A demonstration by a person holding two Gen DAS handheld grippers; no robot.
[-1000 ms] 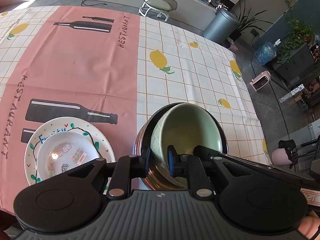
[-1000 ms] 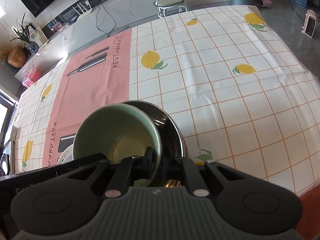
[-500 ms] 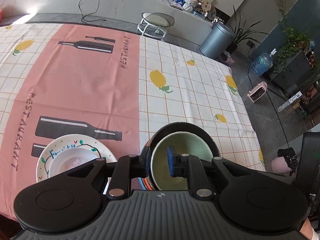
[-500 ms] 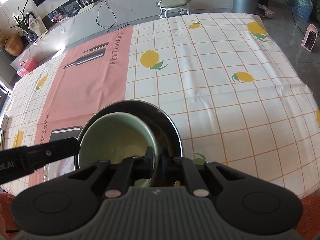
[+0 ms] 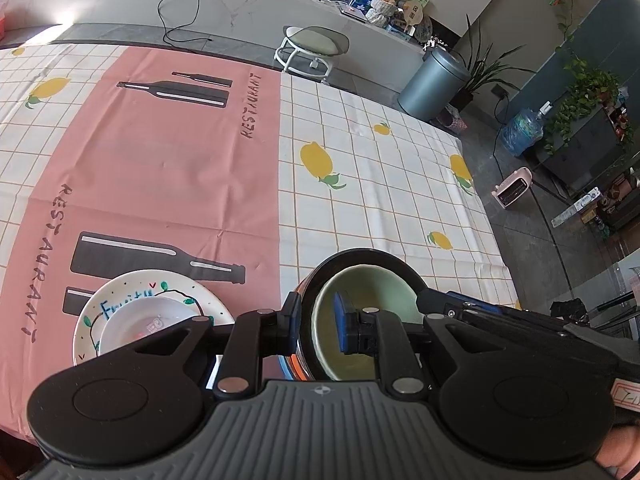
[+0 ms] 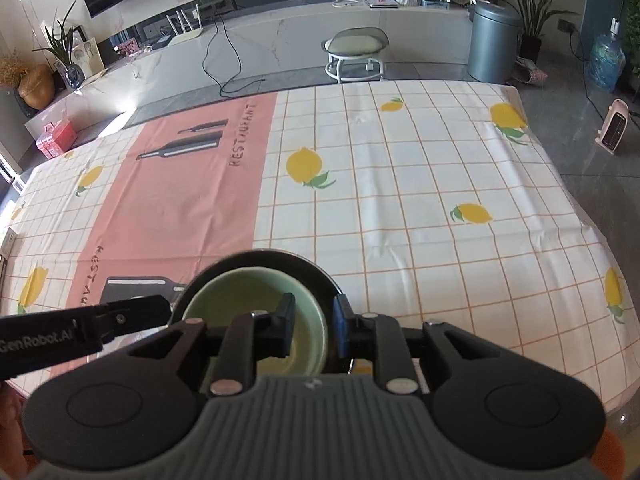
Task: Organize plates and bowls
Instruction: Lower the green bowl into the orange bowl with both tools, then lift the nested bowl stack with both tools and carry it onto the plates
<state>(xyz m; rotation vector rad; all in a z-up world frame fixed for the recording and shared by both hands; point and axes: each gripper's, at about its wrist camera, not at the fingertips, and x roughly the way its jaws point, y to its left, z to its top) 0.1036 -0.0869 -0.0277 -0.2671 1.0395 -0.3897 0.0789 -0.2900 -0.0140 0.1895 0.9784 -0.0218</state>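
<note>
A pale green bowl point(image 5: 364, 300) sits nested inside a larger dark bowl point(image 5: 360, 258) near the table's front edge; both show in the right wrist view too, green bowl point(image 6: 240, 300) and dark bowl point(image 6: 280, 258). My left gripper point(image 5: 318, 326) is open, its fingers straddling the left rims of both bowls. My right gripper point(image 6: 312, 328) is open, its fingers straddling the green bowl's right rim. A small white bowl point(image 5: 148, 324) rests on a white painted plate point(image 5: 168, 286) to the left.
The table carries a pink and white checked cloth point(image 6: 400, 200) with lemon prints. Beyond the far edge stand a stool point(image 6: 356, 54) and a grey bin point(image 6: 494, 42). The floor drops off to the right.
The green bowl, tilted and held above the dark bowl a second ago, now sits level inside it. Both grippers have loosened and drawn back and up.
</note>
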